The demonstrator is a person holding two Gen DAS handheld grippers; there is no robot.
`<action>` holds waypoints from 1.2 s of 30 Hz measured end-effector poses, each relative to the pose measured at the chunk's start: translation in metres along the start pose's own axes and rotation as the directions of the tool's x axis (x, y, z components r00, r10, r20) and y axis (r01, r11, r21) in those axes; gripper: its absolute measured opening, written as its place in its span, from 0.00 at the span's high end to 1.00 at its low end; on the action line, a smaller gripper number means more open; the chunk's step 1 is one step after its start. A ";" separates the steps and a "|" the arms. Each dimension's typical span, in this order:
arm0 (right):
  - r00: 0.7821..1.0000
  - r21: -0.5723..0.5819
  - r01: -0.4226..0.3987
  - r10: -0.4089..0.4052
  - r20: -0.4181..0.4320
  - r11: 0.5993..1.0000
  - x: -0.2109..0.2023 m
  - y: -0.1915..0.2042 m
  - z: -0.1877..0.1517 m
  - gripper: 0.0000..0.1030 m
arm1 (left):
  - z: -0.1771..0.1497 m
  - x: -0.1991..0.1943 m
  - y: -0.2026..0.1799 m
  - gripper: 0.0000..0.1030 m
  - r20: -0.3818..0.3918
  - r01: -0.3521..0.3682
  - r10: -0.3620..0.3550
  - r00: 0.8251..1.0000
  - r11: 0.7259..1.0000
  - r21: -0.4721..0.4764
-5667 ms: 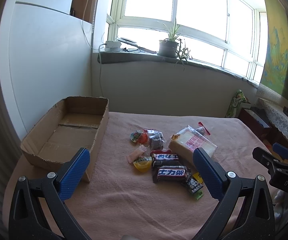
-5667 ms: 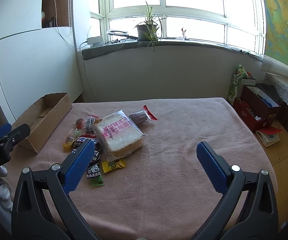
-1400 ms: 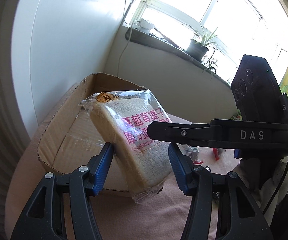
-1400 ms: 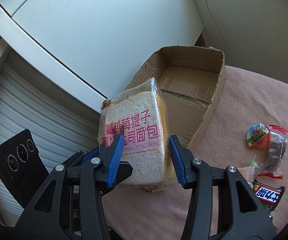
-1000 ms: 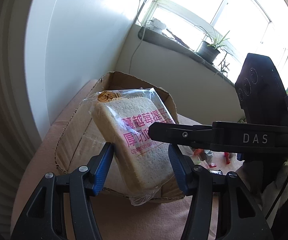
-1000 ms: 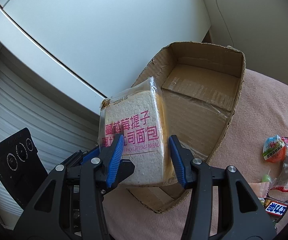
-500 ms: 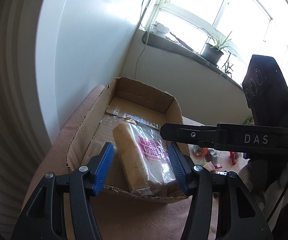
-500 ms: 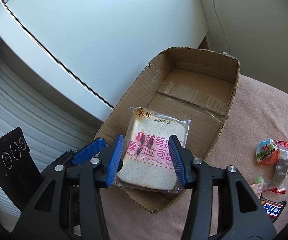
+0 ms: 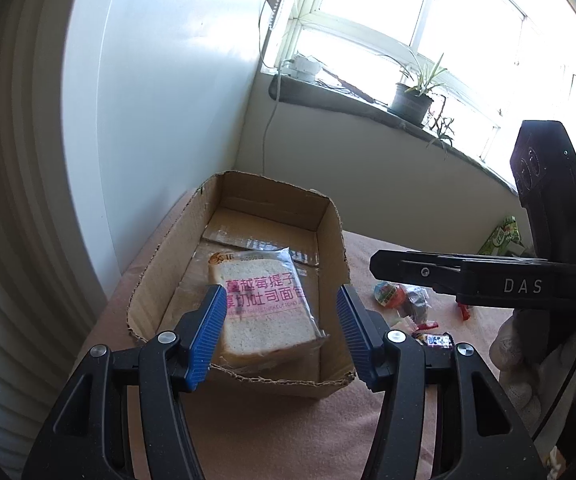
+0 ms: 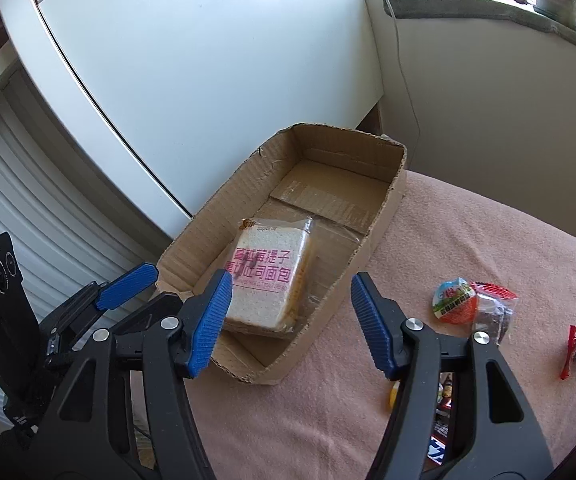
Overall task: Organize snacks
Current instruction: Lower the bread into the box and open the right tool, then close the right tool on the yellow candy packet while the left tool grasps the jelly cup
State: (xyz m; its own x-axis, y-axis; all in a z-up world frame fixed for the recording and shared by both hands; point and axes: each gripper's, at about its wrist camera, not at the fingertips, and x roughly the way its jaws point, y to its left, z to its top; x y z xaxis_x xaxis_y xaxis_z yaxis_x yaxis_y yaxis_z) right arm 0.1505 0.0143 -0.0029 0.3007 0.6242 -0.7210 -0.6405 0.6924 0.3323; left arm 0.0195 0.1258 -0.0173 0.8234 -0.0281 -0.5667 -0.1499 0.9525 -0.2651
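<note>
Two claws: my left gripper and my right gripper both stood wide apart, gripping nothing.
Bread: the bagged toast lay flat in the cardboard box, at its near end.
Other snacks: a jelly cup and wrapped sweets lay on the pink tablecloth beside the box.

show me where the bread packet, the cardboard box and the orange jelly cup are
bread packet (image 10: pixel 262 280), right wrist view, on its printed face.
cardboard box (image 10: pixel 395 184), right wrist view, on its far right wall.
orange jelly cup (image 10: pixel 453 300), right wrist view, on its lid.
</note>
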 end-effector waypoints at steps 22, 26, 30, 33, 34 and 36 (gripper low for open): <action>0.963 0.072 0.270 -0.270 -0.011 0.960 -0.096 -0.124 -0.135 0.37 | -0.058 0.049 -0.097 0.46 -0.212 0.263 -0.244 0.946 0.963 0.066; 0.958 0.100 0.287 -0.283 -0.049 0.953 -0.086 -0.128 -0.157 0.37 | -0.062 0.061 -0.099 0.46 -0.235 0.248 -0.226 0.945 0.966 0.068; 0.958 0.129 0.285 -0.276 -0.080 0.950 -0.074 -0.132 -0.169 0.37 | -0.062 0.072 -0.101 0.47 -0.253 0.230 -0.202 0.946 0.969 0.085; 0.957 0.149 0.287 -0.276 -0.089 0.946 -0.066 -0.134 -0.171 0.38 | -0.062 0.081 -0.101 0.55 -0.273 0.223 -0.195 0.942 0.972 0.074; 0.958 0.159 0.284 -0.273 -0.091 0.945 -0.064 -0.135 -0.171 0.42 | -0.060 0.085 -0.101 0.57 -0.274 0.224 -0.198 0.941 0.972 0.066; 0.959 0.166 0.279 -0.267 -0.093 0.946 -0.060 -0.134 -0.172 0.45 | -0.057 0.090 -0.104 0.57 -0.277 0.221 -0.194 0.941 0.973 0.069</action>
State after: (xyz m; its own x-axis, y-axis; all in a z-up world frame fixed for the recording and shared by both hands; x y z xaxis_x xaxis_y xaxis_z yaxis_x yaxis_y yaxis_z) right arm 0.0969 -0.1786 -0.1087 0.3933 0.3802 -0.8371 -0.4040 0.8893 0.2141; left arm 0.0775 0.0073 -0.0854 0.6521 -0.2958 -0.6981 0.0741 0.9412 -0.3295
